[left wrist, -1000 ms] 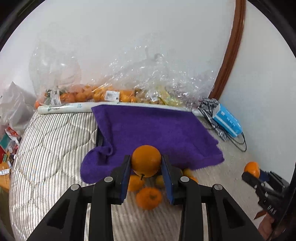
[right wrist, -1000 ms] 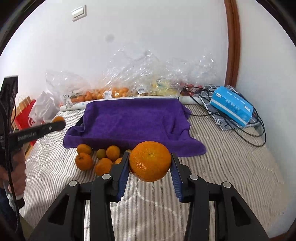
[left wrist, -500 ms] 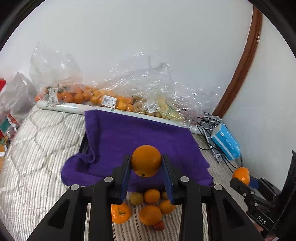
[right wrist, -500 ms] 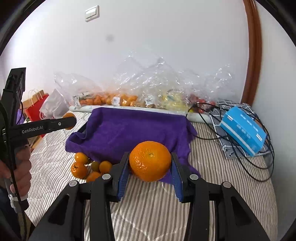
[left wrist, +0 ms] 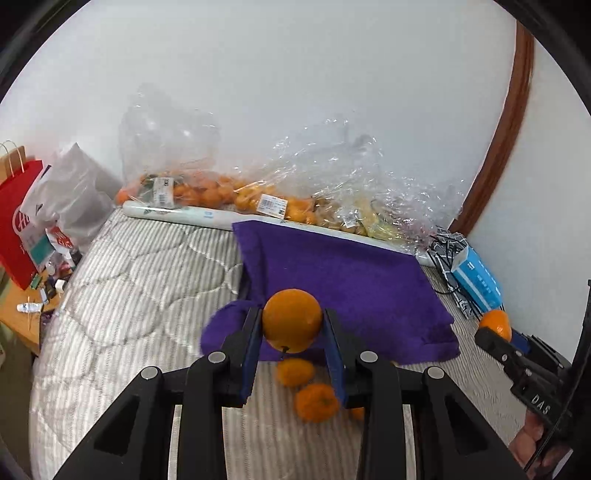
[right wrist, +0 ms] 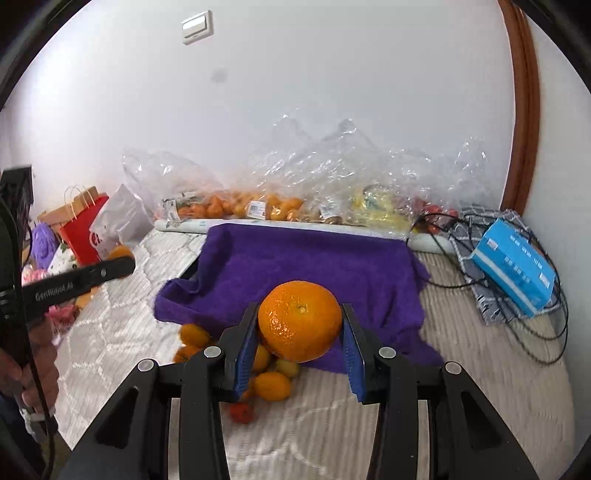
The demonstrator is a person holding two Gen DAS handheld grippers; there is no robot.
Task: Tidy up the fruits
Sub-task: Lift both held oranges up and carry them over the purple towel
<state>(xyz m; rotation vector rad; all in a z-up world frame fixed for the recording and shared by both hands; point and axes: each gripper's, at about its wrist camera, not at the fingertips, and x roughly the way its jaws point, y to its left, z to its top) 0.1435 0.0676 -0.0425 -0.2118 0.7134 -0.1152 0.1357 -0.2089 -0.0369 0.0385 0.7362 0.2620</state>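
Your left hand-held gripper [left wrist: 291, 334] clamps a small orange [left wrist: 292, 319].
It hangs above the bed [left wrist: 140, 288], over loose oranges [left wrist: 306, 387] beside the purple towel [left wrist: 351, 284].

We see a purple towel [right wrist: 310, 266] spread over the striped quilted bed [right wrist: 480, 387], with a blue box [right wrist: 513, 266] lying on tangled black cables [right wrist: 546, 332] near its right edge. A red paper bag [left wrist: 18, 225] stands off the bed's left side, and 1 white light switch [right wrist: 197, 26] sits high on the wall.
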